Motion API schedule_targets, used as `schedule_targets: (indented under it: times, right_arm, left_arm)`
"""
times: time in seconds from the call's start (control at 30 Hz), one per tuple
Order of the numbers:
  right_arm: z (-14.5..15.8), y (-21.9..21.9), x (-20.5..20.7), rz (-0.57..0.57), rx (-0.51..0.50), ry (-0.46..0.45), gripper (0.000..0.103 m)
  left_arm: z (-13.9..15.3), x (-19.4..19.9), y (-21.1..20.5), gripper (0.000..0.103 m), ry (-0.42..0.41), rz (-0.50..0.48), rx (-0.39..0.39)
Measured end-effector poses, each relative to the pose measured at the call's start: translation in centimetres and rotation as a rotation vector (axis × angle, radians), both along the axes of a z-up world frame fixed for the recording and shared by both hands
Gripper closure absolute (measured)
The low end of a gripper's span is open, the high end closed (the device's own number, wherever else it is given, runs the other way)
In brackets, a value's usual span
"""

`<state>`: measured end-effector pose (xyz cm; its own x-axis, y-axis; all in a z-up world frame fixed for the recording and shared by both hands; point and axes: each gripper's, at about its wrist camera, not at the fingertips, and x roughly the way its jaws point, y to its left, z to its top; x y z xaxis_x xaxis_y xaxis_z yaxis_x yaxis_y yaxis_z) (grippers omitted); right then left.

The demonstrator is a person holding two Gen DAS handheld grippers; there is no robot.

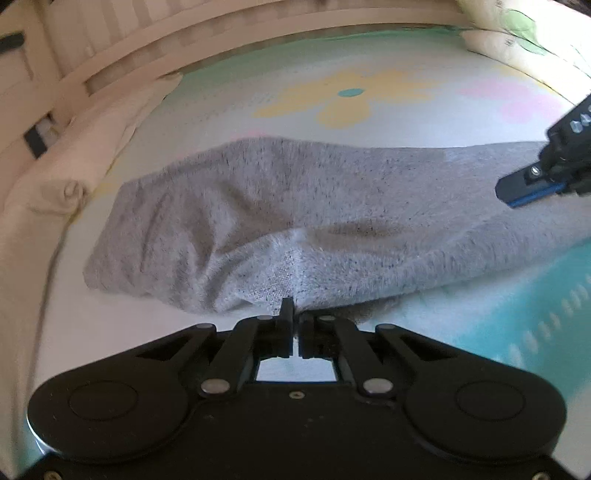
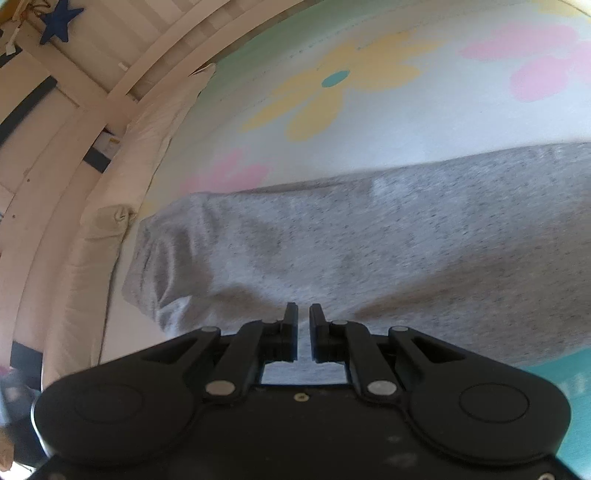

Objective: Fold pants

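Grey speckled pants (image 1: 295, 206) lie stretched left to right across a flowered bedsheet (image 1: 347, 96). My left gripper (image 1: 294, 310) is shut on the near edge of the pants and pinches a small ridge of cloth. My right gripper (image 2: 303, 314) hovers over the pants (image 2: 369, 251) with its jaws almost closed, a narrow gap between them and nothing held. It also shows in the left wrist view (image 1: 517, 188), above the right part of the pants.
A cream padded bumper (image 1: 74, 177) and a white slatted bed rail (image 1: 110, 55) run along the left and far side. A pillow (image 1: 509, 33) lies at the far right. A blue star (image 2: 59, 20) hangs on the rail.
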<state>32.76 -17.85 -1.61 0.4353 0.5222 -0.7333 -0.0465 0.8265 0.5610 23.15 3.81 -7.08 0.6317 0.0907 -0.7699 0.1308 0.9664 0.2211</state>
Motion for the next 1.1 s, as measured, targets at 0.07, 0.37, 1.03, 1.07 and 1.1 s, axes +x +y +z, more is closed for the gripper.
schedule_targets:
  times: [0.07,0.37,1.03,1.07,1.1]
  right_arm:
    - [0.0,-0.8,0.2,-0.025,-0.008,0.0,0.093]
    - [-2.3,-3.3,1.2,-0.077,-0.188,0.01,0.09]
    - [-0.7,-23.2,2.7,-0.409,-0.384,-0.021,0.085]
    - [-0.8,-24.7,2.7,-0.439,-0.402,-0.019,0.085]
    - [-0.9,-26.1,2.7,-0.469,-0.412,-0.015,0.084]
  left_arm:
    - [0.3,-0.4,0.0,0.098,0.014,-0.027,0.025]
    - [-3.1,-1.1,-1.6,0.097,0.081,-0.079,0.145]
    - [4.9,7.9,-5.1,0.082,-0.065,-0.214,0.005]
    - [4.2,9.0,-5.4,0.082,-0.069,-0.195,0.019]
    - [3.5,10.2,-5.5,0.082,-0.069,-0.174,0.03]
